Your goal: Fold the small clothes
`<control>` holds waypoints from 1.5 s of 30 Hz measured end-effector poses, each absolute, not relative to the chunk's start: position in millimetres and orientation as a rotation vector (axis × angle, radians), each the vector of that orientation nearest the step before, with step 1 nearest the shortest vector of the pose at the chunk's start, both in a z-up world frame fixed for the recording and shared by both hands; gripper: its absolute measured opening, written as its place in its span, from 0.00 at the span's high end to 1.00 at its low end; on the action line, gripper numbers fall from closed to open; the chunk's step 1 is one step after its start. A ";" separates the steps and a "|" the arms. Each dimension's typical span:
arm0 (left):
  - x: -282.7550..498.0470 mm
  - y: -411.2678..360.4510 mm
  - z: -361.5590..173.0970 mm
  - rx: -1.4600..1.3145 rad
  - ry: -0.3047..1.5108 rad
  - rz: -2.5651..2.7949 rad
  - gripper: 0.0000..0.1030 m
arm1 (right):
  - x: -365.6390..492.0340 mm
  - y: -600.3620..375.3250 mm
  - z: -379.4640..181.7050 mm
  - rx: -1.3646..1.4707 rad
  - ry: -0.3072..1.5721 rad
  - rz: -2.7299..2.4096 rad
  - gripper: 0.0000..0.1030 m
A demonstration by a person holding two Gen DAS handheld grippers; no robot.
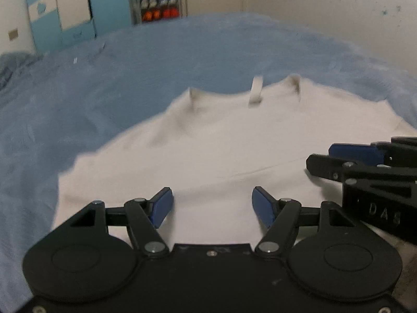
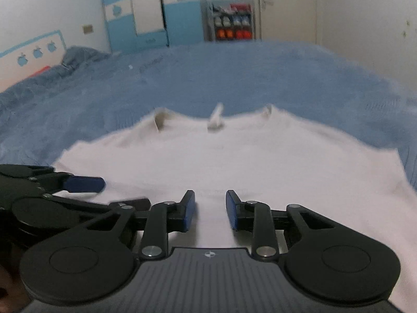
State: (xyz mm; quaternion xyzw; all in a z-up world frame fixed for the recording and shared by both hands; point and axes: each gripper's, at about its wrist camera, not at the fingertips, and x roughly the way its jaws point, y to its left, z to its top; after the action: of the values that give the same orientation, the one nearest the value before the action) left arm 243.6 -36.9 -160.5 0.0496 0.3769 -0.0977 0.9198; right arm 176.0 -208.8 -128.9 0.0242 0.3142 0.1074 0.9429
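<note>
Over the near hem of a white garment [image 1: 208,151] lying spread on a blue bed [image 1: 130,73], the left claw [image 1: 212,206] is hanging low and level, its blue-padded fingers [image 1: 163,206] standing wide apart with only bare cloth showing between them and nothing gripped. Just to its right, the right claw [image 2: 210,208] is sitting alongside at much the same height, its pads [image 2: 189,208] parted by a narrower gap, also closed on nothing. Both are pointing along the garment toward its far edge, where a small loop or tag [image 1: 255,91] is sticking up between two raised corners. From the left wrist, the right claw is showing side-on at the right border, one blue pad over the cloth, with raised lettering on its black body; a wall with faint specks is filling the top right. From the right wrist, the left claw is showing at the left edge, one blue finger reaching over the garment's near corner, and this view is taking in more of the room: rumpled bedding [image 2: 78,54] at the left, a wardrobe [image 2: 146,10] in blue and white, a shoe rack [image 2: 232,23] beyond the bed, and more of the garment's right side. Both views are blurred, so whether the pads are touching the cloth cannot be told.
</note>
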 end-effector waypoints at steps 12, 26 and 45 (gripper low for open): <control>230.2 25.8 -156.0 0.036 0.793 -0.105 0.30 | 170.1 -268.0 -128.1 0.046 0.637 0.206 0.87; 198.3 90.8 -159.2 0.027 0.804 -0.057 0.29 | 147.5 -360.9 -139.3 -0.001 0.628 -0.051 0.61; 175.7 -1.8 -138.7 0.098 0.816 -0.208 0.32 | 106.6 -207.5 -125.1 -0.122 0.643 0.307 0.65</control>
State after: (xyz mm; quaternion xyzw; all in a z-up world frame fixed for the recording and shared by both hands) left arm 175.7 -1.8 -138.7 0.0477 0.3957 -0.1008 0.9116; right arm 106.6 -207.5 -125.1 -0.0595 0.3144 0.1502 0.9355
